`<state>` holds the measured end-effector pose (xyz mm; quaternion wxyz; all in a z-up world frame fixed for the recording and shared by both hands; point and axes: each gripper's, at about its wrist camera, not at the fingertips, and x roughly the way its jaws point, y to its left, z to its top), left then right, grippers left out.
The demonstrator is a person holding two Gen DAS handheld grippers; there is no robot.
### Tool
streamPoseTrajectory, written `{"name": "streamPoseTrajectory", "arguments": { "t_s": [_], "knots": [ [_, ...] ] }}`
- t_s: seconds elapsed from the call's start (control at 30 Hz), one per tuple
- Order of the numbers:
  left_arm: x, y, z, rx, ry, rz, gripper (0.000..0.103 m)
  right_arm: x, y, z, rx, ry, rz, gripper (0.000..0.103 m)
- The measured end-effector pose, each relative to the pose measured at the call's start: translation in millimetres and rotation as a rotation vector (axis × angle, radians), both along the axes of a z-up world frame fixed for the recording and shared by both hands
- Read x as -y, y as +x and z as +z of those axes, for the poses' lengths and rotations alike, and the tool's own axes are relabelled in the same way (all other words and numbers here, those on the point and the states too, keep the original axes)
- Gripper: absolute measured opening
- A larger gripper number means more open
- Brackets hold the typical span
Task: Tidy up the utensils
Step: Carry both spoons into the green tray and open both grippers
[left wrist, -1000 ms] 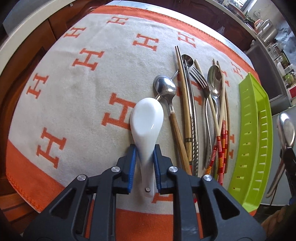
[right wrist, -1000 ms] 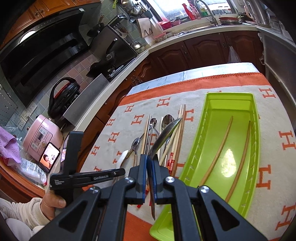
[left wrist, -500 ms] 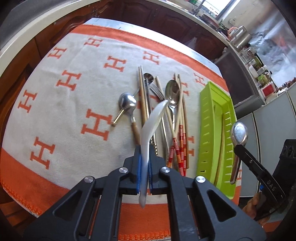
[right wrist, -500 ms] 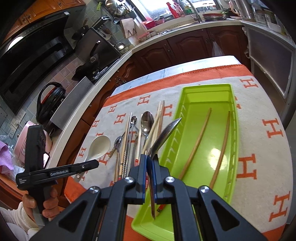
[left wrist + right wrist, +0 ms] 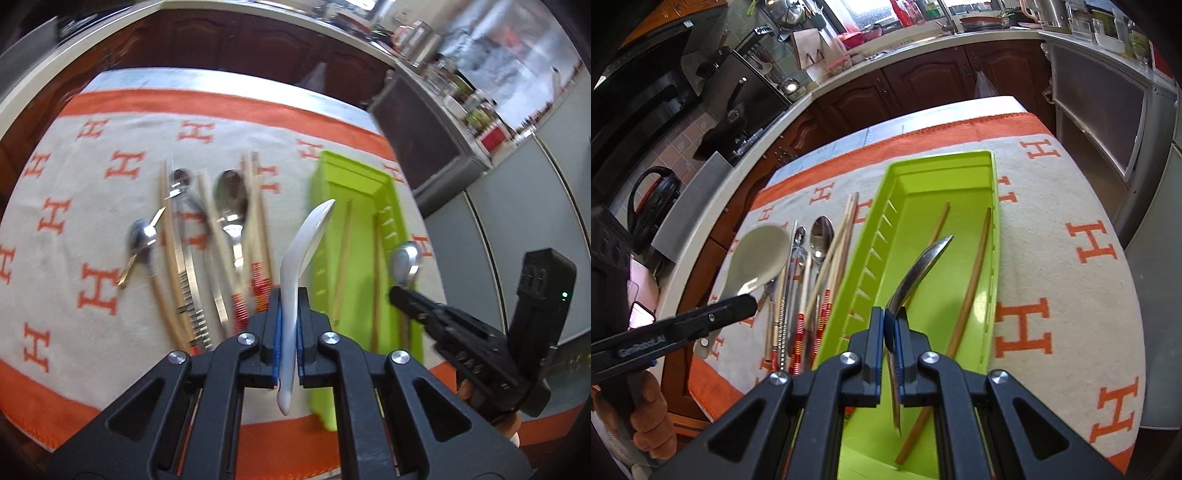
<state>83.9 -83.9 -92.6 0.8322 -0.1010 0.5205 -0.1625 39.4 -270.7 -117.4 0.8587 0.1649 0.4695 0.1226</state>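
The left gripper (image 5: 288,325) is clamped on the handle of a white spoon (image 5: 303,251), held in the air. The spoon's long axis runs away from the camera, bowl forward and turned on edge, tilting right toward the green tray (image 5: 369,184). Its handle end sticks out behind the pads. The right gripper (image 5: 889,332) is closed on the handle of a steel spoon (image 5: 919,266), also edge-on, bowl pointing forward and right, hanging over the inside of the tray (image 5: 995,221). Two chopsticks (image 5: 971,280) lie lengthwise in the tray.

Half a second ago the white spoon hung over the row of utensils (image 5: 207,251) on the cloth (image 5: 74,229); now it sits just beside the tray's left wall. The steel spoon, then over the tray's left edge, is now above its middle. A second ago the white spoon lay flat on the cloth.

The left view is motion-blurred, so the utensils left on the cloth are hard to tell apart. In the right view the left gripper (image 5: 738,306) covers the white spoon's (image 5: 757,258) handle, and the steel spoon's handle tip is lost against the tray floor.
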Motion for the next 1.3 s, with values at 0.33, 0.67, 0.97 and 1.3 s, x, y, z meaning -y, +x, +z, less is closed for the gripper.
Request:
{"name": "streamPoseTrajectory", "arguments": {
  "t_s": [0.33,0.67,0.97,1.3],
  "knots": [
    [68.7,24.4,-17.5,-0.036,0.028,-0.049,0.004,-2.2,1.0,-16.9,-0.084,0.006,0.028,0.005],
    [77.3,43.1,-38.9,-0.054,0.070,-0.012,0.004,-17.9,-21.6,-23.3,-0.142,0.083,0.113,0.017],
    [80.3,43.2,-40.7,-0.068,0.087,-0.034,0.004,2.0,-51.8,0.8,-0.095,0.062,0.033,0.026],
    [55.8,7.8,-10.1,-0.008,0.150,-0.072,0.016,1.9,-57.6,7.5,-0.092,0.083,0.003,0.026]
  ]
}}
